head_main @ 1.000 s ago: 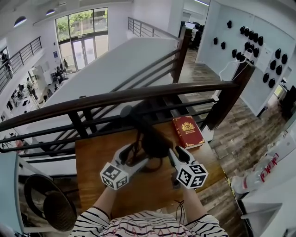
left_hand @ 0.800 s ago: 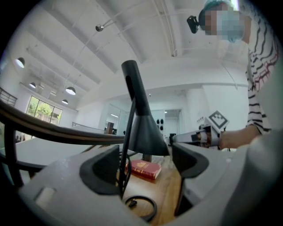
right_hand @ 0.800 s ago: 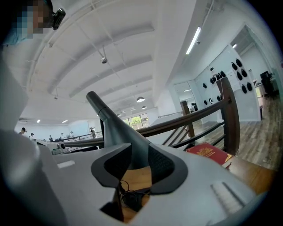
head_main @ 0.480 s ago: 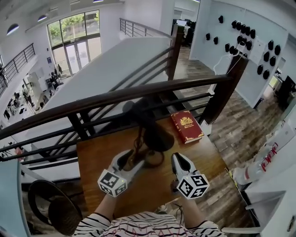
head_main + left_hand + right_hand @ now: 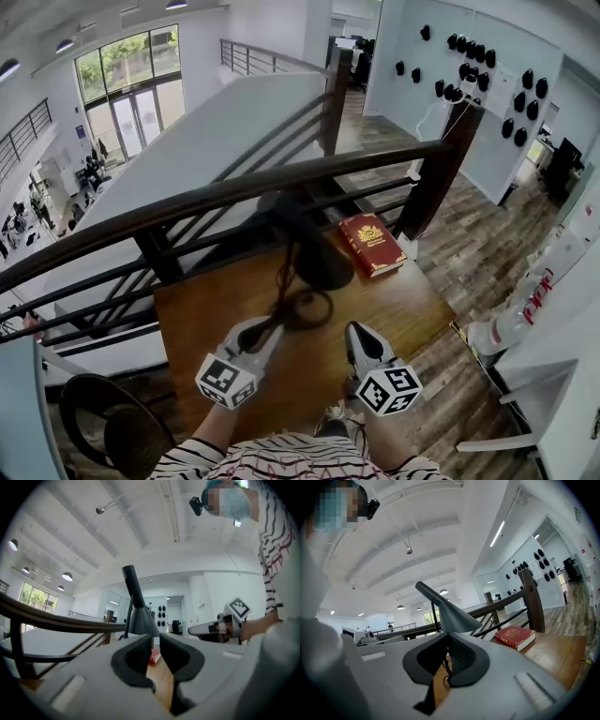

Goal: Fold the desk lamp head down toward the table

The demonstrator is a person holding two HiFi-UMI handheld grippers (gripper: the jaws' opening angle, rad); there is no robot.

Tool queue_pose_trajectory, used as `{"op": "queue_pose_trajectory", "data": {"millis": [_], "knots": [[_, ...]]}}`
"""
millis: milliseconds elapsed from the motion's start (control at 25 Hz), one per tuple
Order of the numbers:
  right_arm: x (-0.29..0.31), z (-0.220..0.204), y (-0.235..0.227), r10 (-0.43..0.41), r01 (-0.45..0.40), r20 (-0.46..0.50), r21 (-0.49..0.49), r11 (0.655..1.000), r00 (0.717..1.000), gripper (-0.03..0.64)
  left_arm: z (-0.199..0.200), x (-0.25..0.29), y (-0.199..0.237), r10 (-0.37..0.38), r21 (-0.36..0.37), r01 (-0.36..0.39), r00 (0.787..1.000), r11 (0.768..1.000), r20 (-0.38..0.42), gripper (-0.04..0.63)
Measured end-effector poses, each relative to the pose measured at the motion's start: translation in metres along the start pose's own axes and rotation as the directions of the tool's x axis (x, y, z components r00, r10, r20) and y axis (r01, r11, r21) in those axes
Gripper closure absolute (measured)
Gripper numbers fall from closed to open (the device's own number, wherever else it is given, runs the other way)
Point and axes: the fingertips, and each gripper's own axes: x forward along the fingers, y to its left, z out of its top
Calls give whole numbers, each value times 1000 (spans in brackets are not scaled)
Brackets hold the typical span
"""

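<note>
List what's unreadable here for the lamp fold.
Desk lamp hinge: head view, black against the dark railing.
Red book cover print: too small in head view and right gripper view.
Table near edge: head view, partly behind the person's arms.

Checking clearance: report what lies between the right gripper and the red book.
Only bare wooden tabletop separates the right gripper and the red book, as the head view shows.

Bright, even light from tall windows (image 5: 131, 89) and ceiling lamps (image 5: 67, 576), faint shadows, strong fisheye bending with dark corners
</note>
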Motion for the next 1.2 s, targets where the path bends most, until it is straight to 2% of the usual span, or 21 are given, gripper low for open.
{"op": "queue_pose_trajectory", "data": {"millis": [120,360,720,1200], "knots": [[-6,-12,7,-12,12,-5,5,1000,1000,617,-5,-11,-1,-8,-9,8,1000,1000,2,592],[-19,-25,22,-14,14,-25,3,1000,1000,617,-13,-34,-11,-20,-20,19,1000,1000,-22,592],[-47,-35,30,45,-47,-89,-19,999,995,617,-18,-55,-37,38,-50,-40,999,998,-34,593],[-108,-38,40,109,-113,-140,-23,993,984,617,-8,-72,-107,86,-56,-88,996,995,-37,594]]}}
